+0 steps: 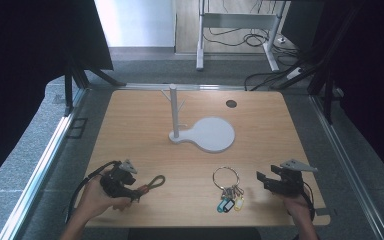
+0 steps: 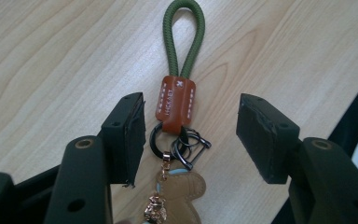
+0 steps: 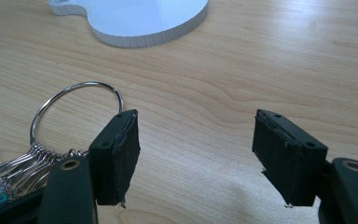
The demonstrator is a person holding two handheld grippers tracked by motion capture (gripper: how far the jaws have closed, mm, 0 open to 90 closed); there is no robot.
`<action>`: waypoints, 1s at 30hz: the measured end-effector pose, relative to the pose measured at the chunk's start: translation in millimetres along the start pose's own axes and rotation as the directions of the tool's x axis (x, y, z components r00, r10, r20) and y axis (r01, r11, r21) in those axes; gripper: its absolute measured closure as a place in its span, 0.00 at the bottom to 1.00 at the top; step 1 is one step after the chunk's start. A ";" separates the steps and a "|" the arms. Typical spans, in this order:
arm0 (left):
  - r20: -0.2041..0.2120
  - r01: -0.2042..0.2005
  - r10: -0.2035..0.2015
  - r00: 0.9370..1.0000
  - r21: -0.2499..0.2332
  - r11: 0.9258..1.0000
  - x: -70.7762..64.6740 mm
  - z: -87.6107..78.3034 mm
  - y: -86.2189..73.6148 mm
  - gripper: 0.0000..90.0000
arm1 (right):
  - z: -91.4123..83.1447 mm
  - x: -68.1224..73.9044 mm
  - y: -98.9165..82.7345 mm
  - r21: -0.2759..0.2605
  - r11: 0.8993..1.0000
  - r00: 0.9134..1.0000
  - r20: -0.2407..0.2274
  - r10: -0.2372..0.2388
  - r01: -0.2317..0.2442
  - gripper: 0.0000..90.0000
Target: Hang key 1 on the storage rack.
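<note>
A: Where's the green-loop keychain (image 2: 177,93)?

B: Centre of the left gripper view, flat on the desk (image 2: 51,56), between the left tool's (image 2: 191,135) released pads, untouched.

A: Risk?

B: Clenching on its loose rings could let it slip; the right tool (image 3: 196,154) gapes empty.

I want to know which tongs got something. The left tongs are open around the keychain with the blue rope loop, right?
Almost. The left tongs are open around the keychain, its brown leather tab lying between them untouched, but the rope loop is green, not blue. The left gripper view shows it clearly.
</note>
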State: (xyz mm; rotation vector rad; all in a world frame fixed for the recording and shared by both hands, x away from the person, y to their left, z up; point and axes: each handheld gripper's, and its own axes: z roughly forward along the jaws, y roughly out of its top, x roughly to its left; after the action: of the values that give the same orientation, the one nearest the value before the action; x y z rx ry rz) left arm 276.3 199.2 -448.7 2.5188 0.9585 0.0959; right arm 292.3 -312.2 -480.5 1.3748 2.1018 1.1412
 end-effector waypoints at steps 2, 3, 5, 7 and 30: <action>0.002 -0.010 0.010 1.000 0.017 1.000 -0.8 2.1 3.2 0.48 | -1.1 0.9 1.3 0.001 1.000 1.000 0.004 -0.008 0.008 0.35; -0.003 -0.014 0.014 1.000 0.029 0.999 -1.3 3.6 5.0 0.48 | -2.2 1.3 2.0 -0.002 1.000 1.000 0.004 -0.008 0.008 0.35; -0.007 -0.023 0.023 1.000 0.045 0.999 -1.4 6.6 8.3 0.48 | -3.9 1.8 2.9 -0.007 1.000 1.000 0.003 -0.012 0.012 0.35; -0.011 -0.023 0.024 1.000 0.056 0.998 -1.2 9.4 10.6 0.49 | -5.0 1.8 3.1 -0.007 1.000 1.000 0.005 -0.010 0.010 0.35; -0.072 -0.030 0.042 0.997 0.166 0.986 -0.8 37.7 17.7 0.56 | -5.2 4.3 1.9 0.007 0.999 0.999 0.012 -0.048 0.048 0.35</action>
State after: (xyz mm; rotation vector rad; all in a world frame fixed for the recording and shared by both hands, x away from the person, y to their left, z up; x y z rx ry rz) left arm 294.7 172.7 -475.0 2.7016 0.9868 0.1281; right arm 287.9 -310.1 -475.5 1.3234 2.1208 1.1052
